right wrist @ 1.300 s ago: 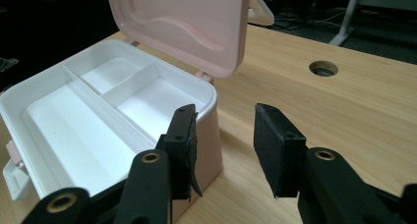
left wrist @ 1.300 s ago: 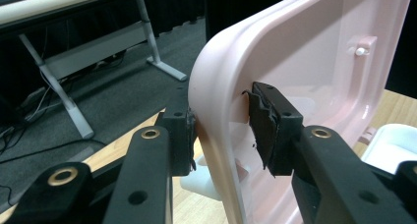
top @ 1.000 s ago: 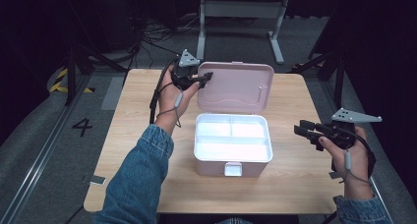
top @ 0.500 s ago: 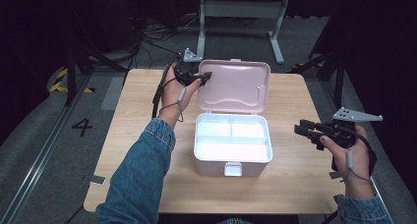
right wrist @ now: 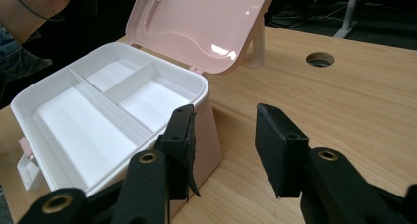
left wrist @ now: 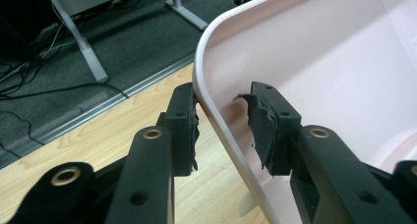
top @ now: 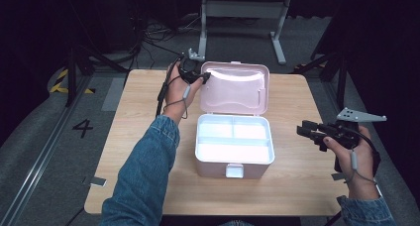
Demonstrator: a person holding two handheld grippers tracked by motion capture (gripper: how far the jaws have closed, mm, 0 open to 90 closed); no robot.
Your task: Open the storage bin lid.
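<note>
A: Main thing is the pink box (top: 234, 146), middle of the wooden worktop (top: 133, 132), toward the near side. White tray inside, three compartments, one long at the front and two smaller behind. Latch tab on the near wall.

B: Lid?

A: Pink lid (top: 236, 87) is up, hinged at the far edge, roughly upright. In the right gripper view it tilts somewhat forward over the tray (right wrist: 98, 111).

B: Left gripper?

A: Left gripper (top: 194, 73) is at the lid's upper left corner. Left gripper view: the lid rim (left wrist: 216, 111) runs between the two fingers (left wrist: 182, 126), one outside, one inside the lid. The outer pad looks touching the rim, the inner one sits just off the wall. So narrowed around the lid edge, not fully clamped as far as I can tell.

B: Right one?

A: Right gripper (top: 309, 131) hovers over the worktop's right side, well apart from the box, pointing at it. Its fingers (right wrist: 278, 145) stand wide apart, holding nothing.

B: Anything else?

A: Round cable hole (right wrist: 319, 60) in the worktop past the lid. Denim sleeve (top: 143, 171) on the left arm. Grey floor with a painted 4 (top: 82, 128) at the left.
</note>
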